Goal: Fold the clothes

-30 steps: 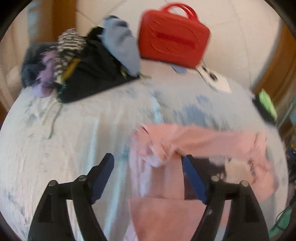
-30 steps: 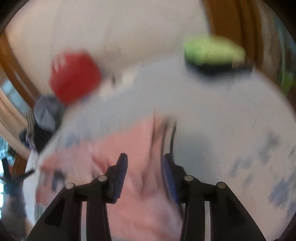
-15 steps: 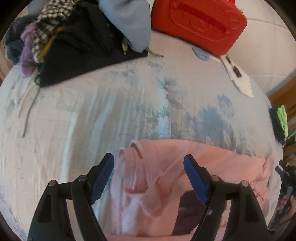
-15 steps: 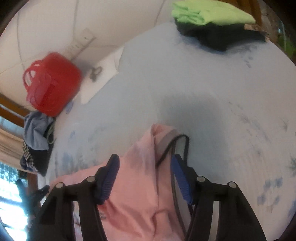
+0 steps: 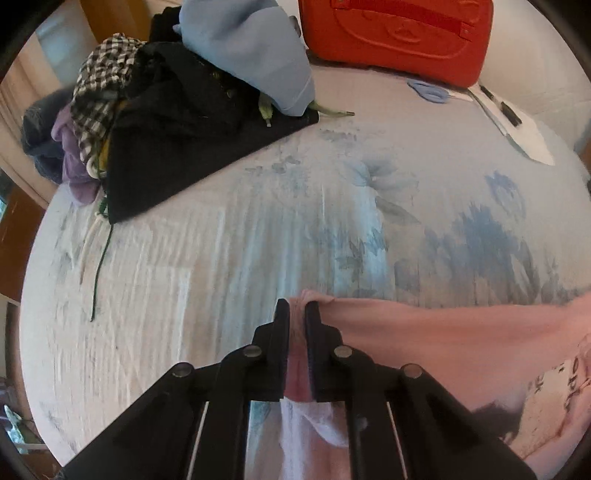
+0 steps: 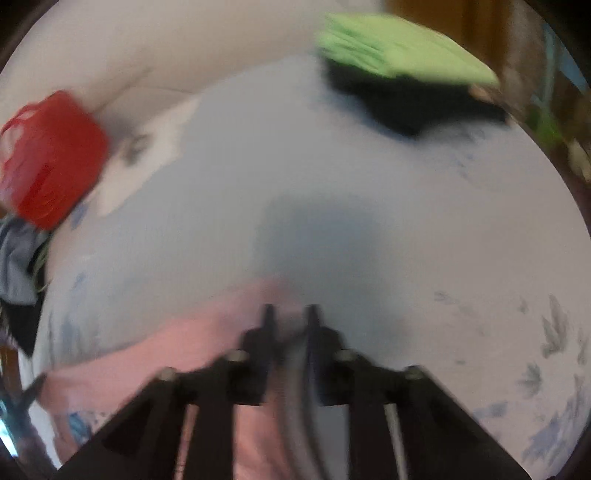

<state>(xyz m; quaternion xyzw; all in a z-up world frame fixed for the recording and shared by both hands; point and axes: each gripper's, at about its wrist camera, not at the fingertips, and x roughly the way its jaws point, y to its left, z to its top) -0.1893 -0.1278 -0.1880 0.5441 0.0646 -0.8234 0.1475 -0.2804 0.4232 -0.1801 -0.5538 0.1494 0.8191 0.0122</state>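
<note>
Left wrist view: the left gripper (image 5: 297, 314) reaches in from the bottom centre, its jaws drawn narrow and pinching a bunched edge of the pink garment (image 5: 443, 339), which stretches away to the lower right over the floral bedsheet (image 5: 258, 240). Half a second ago these jaws stood wide with the pink cloth lying loose between them — now they are clamped on it. At upper left sits a heap of unfolded clothes (image 5: 166, 110), at the top a red case (image 5: 395, 33), and at upper right a white sheet of paper (image 5: 524, 136).

Right wrist view, much blurred: the right gripper (image 6: 290, 314) comes up from the bottom centre, jaws close together with pink garment (image 6: 147, 362) and a dark trim between them; earlier they were wider apart. A green-and-black folded stack (image 6: 399, 66) lies at upper right, the red case (image 6: 48, 158) at far left.
</note>
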